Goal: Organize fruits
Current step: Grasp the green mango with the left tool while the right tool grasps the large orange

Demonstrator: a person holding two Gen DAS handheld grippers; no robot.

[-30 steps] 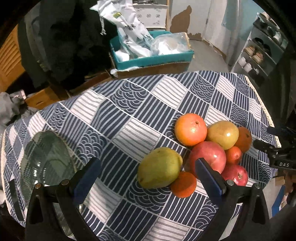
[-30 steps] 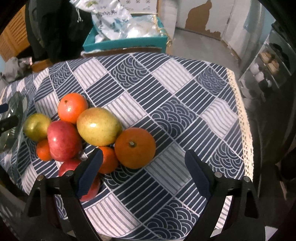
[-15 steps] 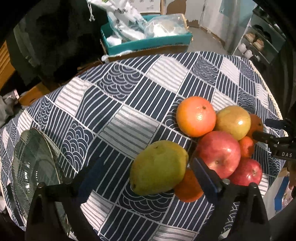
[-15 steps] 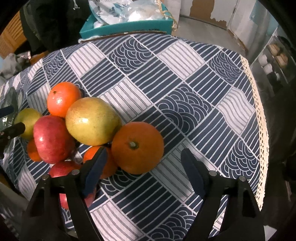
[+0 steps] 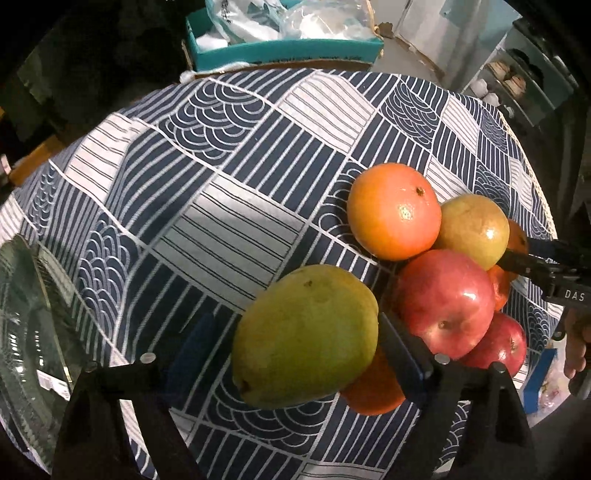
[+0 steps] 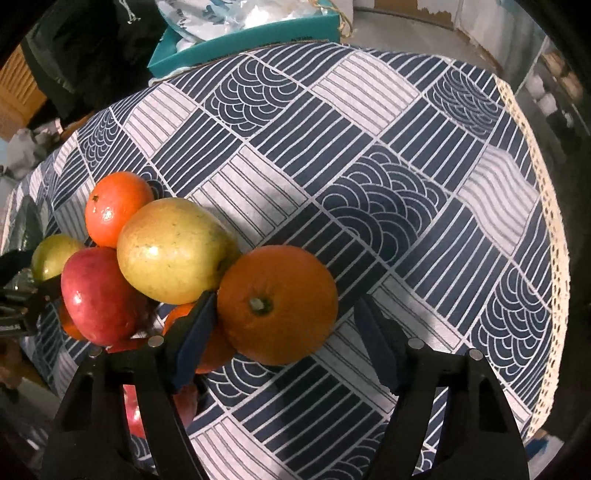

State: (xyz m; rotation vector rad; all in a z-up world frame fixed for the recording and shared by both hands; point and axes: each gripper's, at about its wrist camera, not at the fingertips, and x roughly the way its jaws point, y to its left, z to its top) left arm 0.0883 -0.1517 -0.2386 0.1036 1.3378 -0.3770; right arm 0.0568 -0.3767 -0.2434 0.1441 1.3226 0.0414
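Navy-and-white patterned tablecloth (image 5: 236, 206), green mango (image 5: 303, 336), teal box (image 5: 284, 51)

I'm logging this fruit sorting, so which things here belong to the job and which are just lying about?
Job:
- green mango
- big orange
- apples
- yellow mango
- glass plate

Lying about:
- teal box
- plastic bags
- shelf

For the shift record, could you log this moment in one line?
left gripper: closing around green mango | right gripper: closing around orange
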